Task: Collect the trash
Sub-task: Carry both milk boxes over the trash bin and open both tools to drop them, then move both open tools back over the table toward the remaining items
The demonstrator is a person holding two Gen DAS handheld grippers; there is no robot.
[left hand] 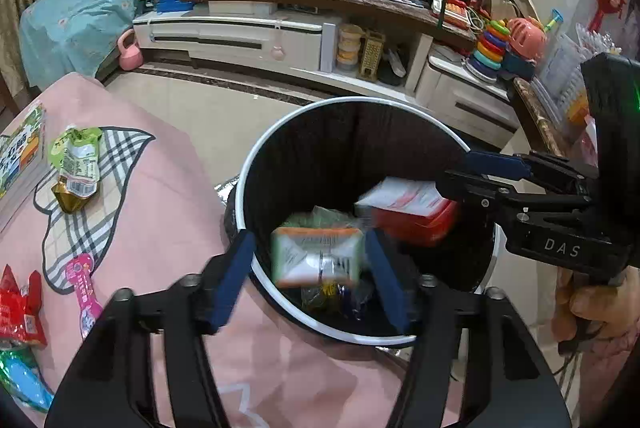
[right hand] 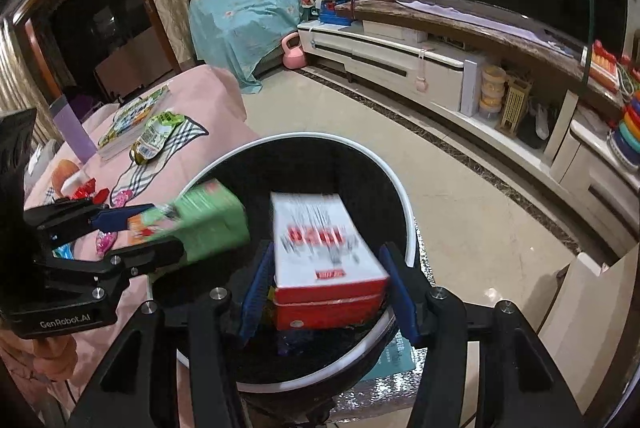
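A round black bin with a white rim (left hand: 360,99) (right hand: 320,136) stands beside the pink-covered table. My left gripper (left hand: 308,235) (right hand: 172,228) hangs over it, open. A blurred green and orange carton (left hand: 318,256) (right hand: 208,224) sits between its fingers, with a gap on the left side. My right gripper (right hand: 327,248) (left hand: 454,171) is also over the bin. Its blue pads lie against both sides of a red and white box (right hand: 328,260) (left hand: 404,203), which is blurred too. Crumpled wrappers (left hand: 332,296) lie at the bin's bottom.
On the pink tablecloth (left hand: 168,211) lie a green pouch (left hand: 76,163), a pink packet (left hand: 86,280), a red wrapper (left hand: 18,308), a blue-green wrapper (left hand: 20,376) and a book (left hand: 20,151). A white TV stand (left hand: 240,35) with toys runs along the far wall. Tiled floor lies between.
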